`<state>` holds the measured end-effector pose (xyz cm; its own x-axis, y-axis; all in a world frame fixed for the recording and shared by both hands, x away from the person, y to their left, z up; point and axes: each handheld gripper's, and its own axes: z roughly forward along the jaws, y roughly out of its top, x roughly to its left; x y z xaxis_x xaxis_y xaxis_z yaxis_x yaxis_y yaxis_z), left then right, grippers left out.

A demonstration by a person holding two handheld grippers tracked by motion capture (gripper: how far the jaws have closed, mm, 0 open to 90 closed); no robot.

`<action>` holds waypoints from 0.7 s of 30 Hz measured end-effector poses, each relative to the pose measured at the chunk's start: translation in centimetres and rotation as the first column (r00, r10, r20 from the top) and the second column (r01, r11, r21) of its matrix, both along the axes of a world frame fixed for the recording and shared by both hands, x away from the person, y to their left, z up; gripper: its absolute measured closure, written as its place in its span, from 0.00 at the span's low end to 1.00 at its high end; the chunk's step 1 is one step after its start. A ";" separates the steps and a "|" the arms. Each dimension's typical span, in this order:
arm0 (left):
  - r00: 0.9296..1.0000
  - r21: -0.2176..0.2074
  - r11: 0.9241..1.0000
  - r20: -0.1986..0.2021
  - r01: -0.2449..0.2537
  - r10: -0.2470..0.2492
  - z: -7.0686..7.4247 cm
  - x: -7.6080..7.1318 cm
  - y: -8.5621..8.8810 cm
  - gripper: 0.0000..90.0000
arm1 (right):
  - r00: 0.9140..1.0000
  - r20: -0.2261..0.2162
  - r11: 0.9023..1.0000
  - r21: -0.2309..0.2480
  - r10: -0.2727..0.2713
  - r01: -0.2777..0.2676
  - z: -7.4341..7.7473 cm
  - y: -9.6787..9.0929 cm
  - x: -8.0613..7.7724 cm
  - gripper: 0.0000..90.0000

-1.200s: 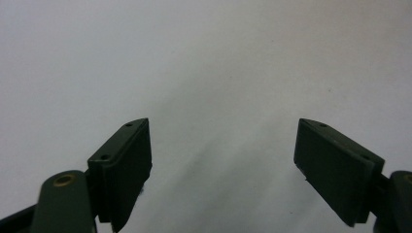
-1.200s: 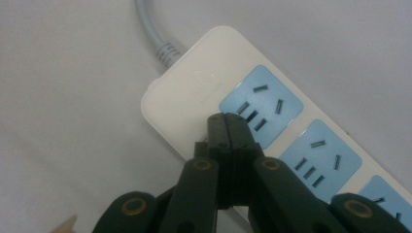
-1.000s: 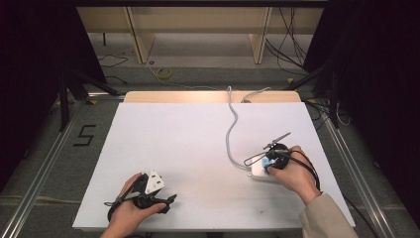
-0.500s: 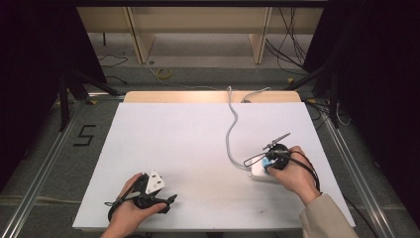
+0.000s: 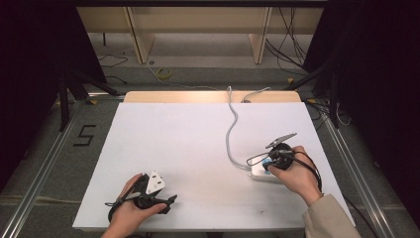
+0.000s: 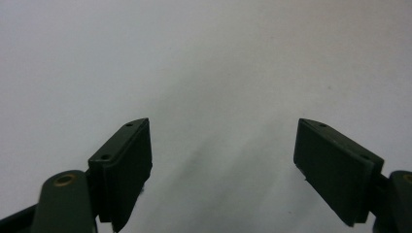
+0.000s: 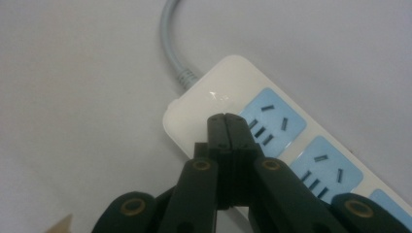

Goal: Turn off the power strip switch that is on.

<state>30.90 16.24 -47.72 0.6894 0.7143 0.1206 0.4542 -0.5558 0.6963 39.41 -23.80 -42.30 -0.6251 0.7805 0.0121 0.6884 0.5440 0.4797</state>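
Closed jaws of the right gripper (image 7: 227,119) press the white plastic power strip (image 7: 272,131) with blue sockets, near the tabletop's right edge; left gripper (image 6: 223,160) rests with jaws apart. Pushing off-centre could likely skid the strip sideways.

The high view looks forward and down over the white table (image 5: 188,148), taking in the power strip (image 5: 258,172) from afar. The right gripper view hangs close above that same power strip (image 7: 204,104), which both share. The left gripper view faces bare table (image 6: 204,58) up close.
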 end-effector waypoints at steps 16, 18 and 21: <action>1.000 0.002 1.000 -0.002 -0.002 0.002 0.0 0.0 0.0 0.24 | 0.997 0.063 0.990 0.130 0.045 -0.053 -0.3 -0.8 -1.9 1.00; 1.000 -0.002 1.000 -0.005 -0.003 0.003 -0.1 0.0 0.0 0.24 | 0.995 0.079 0.988 0.136 0.057 -0.068 -0.3 -0.7 -2.1 1.00; 1.000 -0.004 1.000 -0.008 -0.002 0.002 -0.1 0.0 -0.1 0.24 | 0.992 0.100 0.984 0.155 0.074 -0.089 -0.3 -0.4 -2.4 0.99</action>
